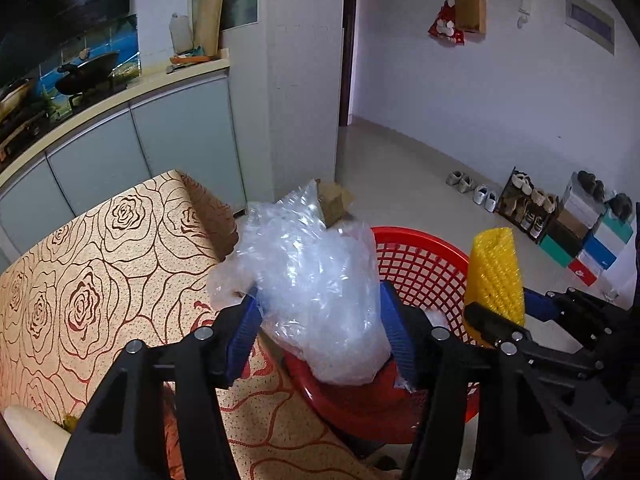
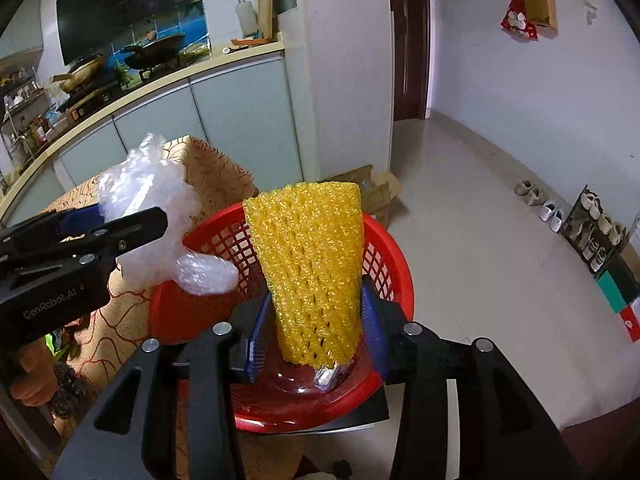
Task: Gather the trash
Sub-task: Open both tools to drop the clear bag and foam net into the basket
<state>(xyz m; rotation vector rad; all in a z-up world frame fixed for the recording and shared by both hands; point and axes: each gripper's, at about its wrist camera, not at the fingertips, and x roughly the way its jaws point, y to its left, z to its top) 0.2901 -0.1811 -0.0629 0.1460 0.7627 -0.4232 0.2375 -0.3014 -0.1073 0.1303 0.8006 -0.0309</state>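
Observation:
A crumpled clear bubble-wrap bag [image 1: 316, 280] sits between the blue pads of my left gripper [image 1: 320, 320], its bottom resting on the near rim of a red mesh basket [image 1: 424, 264]. The jaws stand wide and the bag only brushes the pads. A yellow foam net sleeve [image 2: 312, 272] stands upright inside the red basket [image 2: 384, 248], between the pads of my right gripper [image 2: 316, 320], with a small gap on each side. The left gripper [image 2: 156, 220] and the bag [image 2: 152, 216] show at the left of the right wrist view. The sleeve [image 1: 496, 272] shows at the right of the left wrist view.
The basket stands beside a table with a rose-pattern cloth [image 1: 100, 260]. A cardboard box [image 2: 376, 188] lies on the floor behind it. Kitchen cabinets [image 1: 120, 148] run along the left. Shoes and a rack with boxes [image 1: 560, 216] line the right wall.

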